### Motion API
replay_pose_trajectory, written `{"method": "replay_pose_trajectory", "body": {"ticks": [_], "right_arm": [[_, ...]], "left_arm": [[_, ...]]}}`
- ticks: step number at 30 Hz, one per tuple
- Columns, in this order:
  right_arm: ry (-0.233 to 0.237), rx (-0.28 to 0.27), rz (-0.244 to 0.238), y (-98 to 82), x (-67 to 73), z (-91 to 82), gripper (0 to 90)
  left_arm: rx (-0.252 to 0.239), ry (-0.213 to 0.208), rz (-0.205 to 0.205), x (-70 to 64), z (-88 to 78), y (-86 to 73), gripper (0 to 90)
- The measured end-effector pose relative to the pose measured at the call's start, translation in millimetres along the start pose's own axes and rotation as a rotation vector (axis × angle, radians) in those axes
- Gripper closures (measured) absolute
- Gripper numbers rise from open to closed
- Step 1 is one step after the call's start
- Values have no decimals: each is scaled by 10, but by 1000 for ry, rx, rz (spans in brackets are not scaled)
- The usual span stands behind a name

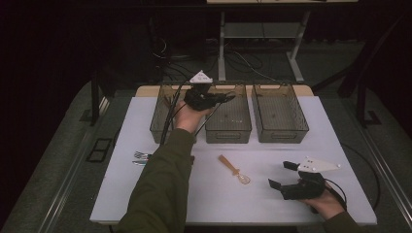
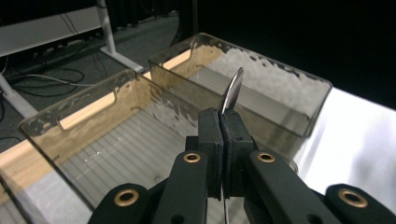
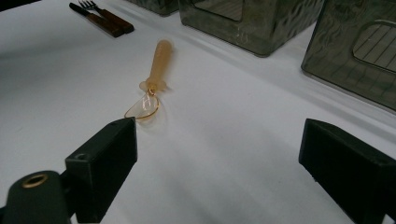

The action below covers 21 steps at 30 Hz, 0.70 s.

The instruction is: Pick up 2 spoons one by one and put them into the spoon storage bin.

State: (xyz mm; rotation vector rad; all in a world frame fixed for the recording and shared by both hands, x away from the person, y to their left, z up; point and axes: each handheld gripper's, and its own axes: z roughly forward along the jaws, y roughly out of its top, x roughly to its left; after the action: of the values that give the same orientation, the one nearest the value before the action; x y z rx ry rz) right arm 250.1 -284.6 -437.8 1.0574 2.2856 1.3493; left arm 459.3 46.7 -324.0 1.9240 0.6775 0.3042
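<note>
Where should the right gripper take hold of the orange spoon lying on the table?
Grip the orange spoon by its thick straight handle, not the thin clear bowl. It lies flat on the white table, so come from above with the fingers astride the handle. The right gripper is open and the bowl end lies nearest it.

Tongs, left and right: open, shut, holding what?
Left tongs: shut on a metal utensil, over the bins.
Right tongs: open, empty, near the spoon.

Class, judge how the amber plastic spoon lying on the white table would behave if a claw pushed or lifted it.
The spoon looks thin and translucent, so probably light and likely to slide on the smooth table. Its rounded bowl may let it rock or pivot. The slim neck seems its weakest point.
</note>
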Motion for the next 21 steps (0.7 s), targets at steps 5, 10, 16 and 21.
{"method": "replay_pose_trajectory", "body": {"ticks": [5, 10, 16, 21], "right_arm": [[2, -1, 8, 0, 1, -5, 111], [8, -10, 7, 2, 1, -11, 111], [10, -13, 7, -2, -2, -17, 111], [8, -10, 6, -5, -10, -27, 111]], "left_arm": [[-18, 13, -16, 24, 133, 82, 887], [-18, 37, -17, 50, 314, 133, 886], [-5, 70, -20, 78, 464, 106, 887], [12, 92, -8, 70, 583, 44, 886]]}}
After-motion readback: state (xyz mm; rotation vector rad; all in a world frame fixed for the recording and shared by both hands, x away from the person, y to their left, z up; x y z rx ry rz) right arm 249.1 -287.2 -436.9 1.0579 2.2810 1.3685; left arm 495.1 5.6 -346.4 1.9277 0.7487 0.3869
